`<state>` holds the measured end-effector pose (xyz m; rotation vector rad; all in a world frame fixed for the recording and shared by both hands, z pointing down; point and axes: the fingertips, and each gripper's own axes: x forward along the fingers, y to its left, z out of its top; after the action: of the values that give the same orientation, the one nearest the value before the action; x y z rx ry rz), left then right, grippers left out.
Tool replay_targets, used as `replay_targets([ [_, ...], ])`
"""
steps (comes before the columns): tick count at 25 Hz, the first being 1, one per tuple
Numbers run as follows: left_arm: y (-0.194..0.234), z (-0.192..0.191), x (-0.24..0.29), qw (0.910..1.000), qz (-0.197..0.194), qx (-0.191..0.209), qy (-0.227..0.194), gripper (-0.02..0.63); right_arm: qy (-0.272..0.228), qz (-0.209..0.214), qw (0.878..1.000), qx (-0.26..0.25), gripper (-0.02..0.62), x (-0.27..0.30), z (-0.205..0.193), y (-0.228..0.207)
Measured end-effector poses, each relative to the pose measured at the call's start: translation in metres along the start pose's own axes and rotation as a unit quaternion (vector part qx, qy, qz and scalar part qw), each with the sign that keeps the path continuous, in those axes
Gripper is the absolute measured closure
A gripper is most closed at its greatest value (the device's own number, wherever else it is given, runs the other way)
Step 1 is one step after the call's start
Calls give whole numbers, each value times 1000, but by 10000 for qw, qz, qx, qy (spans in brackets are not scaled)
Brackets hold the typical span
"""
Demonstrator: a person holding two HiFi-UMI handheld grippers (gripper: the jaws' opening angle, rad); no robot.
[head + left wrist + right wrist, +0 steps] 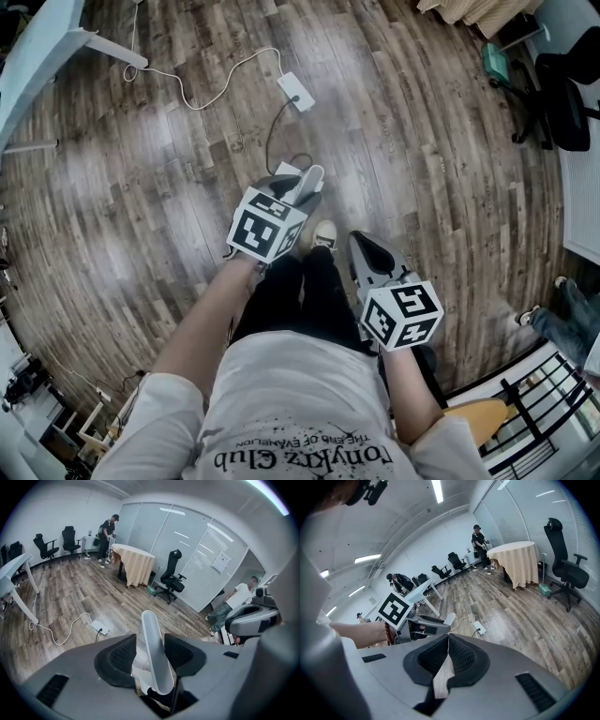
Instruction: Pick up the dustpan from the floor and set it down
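Note:
A white dustpan handle (pixel 154 658) stands upright between the jaws of my left gripper (pixel 151 649). The jaws stand apart: a gap shows between the handle and the left pad (pixel 121 657), and the handle leans close to the right pad. From the head view the left gripper (pixel 302 187) points down at the floor by a shoe, with the handle's top (pixel 312 175) sticking out; the pan itself is hidden. My right gripper (pixel 448 641) is shut with nothing in it and hangs beside the person's leg (pixel 364 248).
A white power strip (pixel 296 91) and its cable lie on the wooden floor ahead. A white table leg (pixel 94 42) is at the upper left, an office chair (pixel 562 89) at the upper right. A round cloth-covered table (pixel 136 562) and people stand farther off.

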<state>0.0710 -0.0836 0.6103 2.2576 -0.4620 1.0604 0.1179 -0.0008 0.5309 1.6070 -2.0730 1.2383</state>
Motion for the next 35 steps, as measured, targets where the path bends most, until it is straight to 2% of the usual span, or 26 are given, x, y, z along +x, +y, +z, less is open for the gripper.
replay_targets([
  [12,-6,1,-17,9998,-66,60,-163,385,-52,21,9999,-91,569,-3,0,9],
  [16,-7,-4,-30,9997,-59,-33,-245,380,-114,64,9998,-169,569,-6,3,14],
  [22,-9,-11,-64,9984,61,-263,-497,380,-187,124,9992,-337,569,-11,12,33],
  [26,-19,-10,-94,9970,80,-168,-748,382,-333,191,9978,-533,569,-16,22,48],
  [30,-25,-8,-133,9939,253,-122,-1065,432,-452,250,9959,-745,569,-24,35,64],
  [35,-29,-17,-179,9873,660,-184,-1430,503,-521,318,9934,-972,569,-32,43,85],
])
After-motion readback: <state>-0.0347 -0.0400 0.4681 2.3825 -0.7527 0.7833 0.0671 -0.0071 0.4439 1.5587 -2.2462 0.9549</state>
